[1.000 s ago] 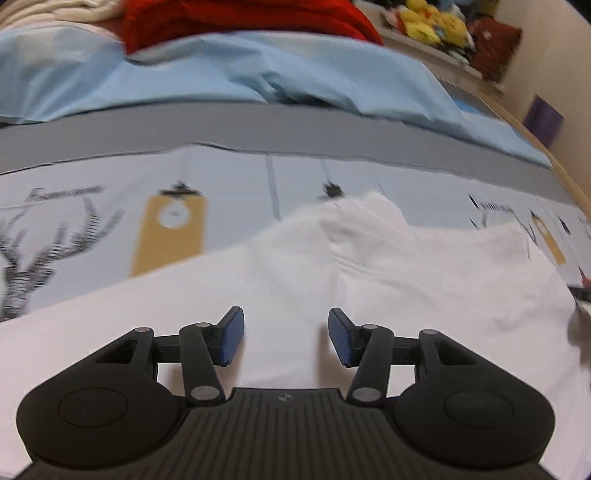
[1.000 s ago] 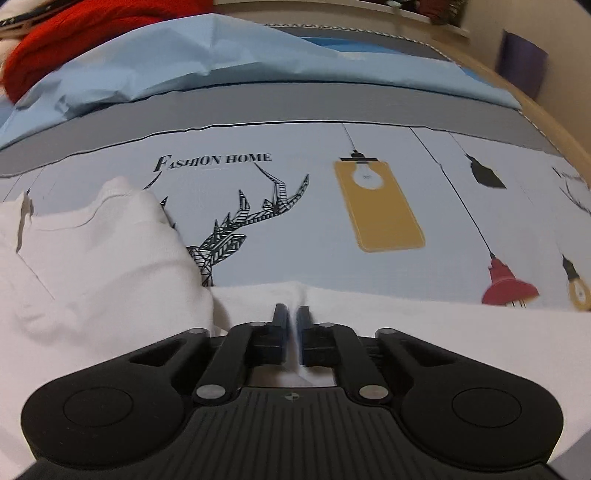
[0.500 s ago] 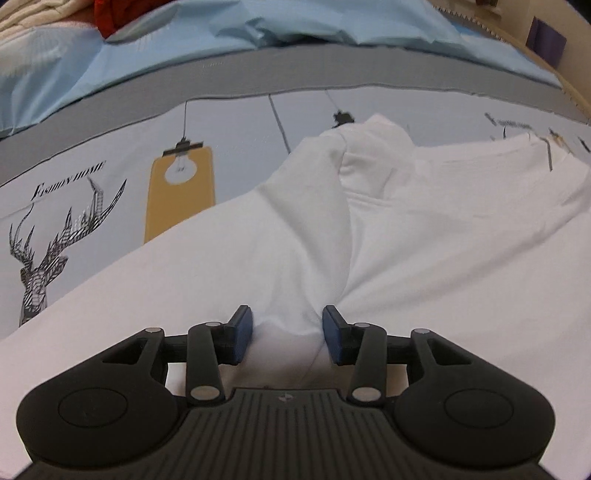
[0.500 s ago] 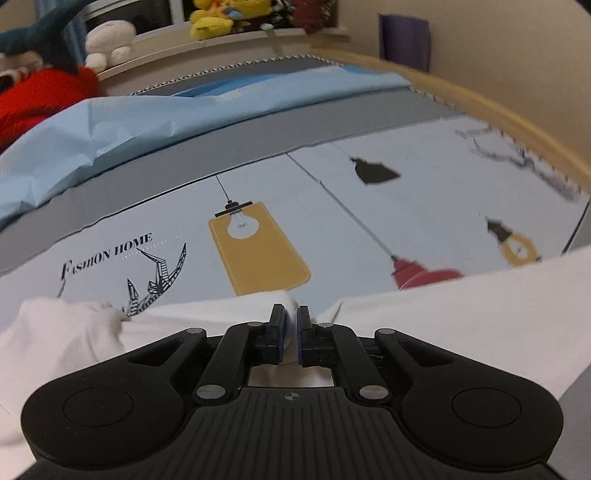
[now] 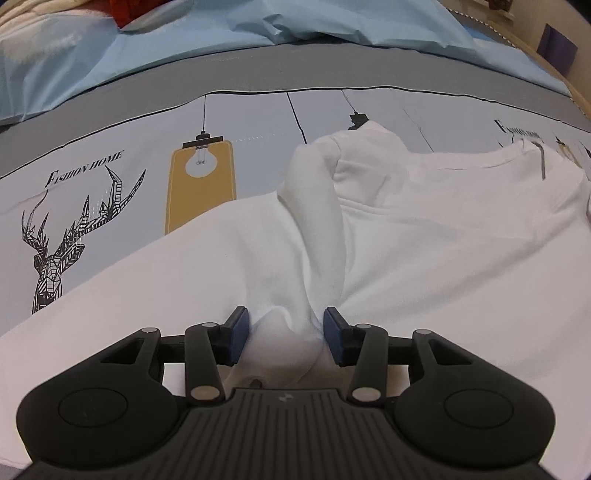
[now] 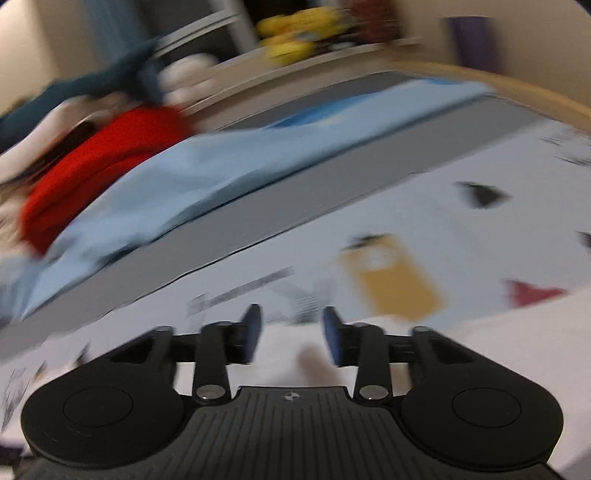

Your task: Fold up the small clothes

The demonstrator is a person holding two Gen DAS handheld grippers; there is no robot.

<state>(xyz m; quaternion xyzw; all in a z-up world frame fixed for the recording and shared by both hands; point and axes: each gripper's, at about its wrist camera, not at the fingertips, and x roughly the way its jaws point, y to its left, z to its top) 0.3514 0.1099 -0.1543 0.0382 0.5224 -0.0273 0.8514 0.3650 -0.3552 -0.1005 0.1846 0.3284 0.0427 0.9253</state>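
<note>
The right hand-held gripper has let go and now gapes wide above the shirt, which lies across the bed, collar toward its far edge by the blue sheet, a bunched ridge between the left hand-held gripper's parted jaws.

Shirt on the bedsheet, right of its deer print.
</note>
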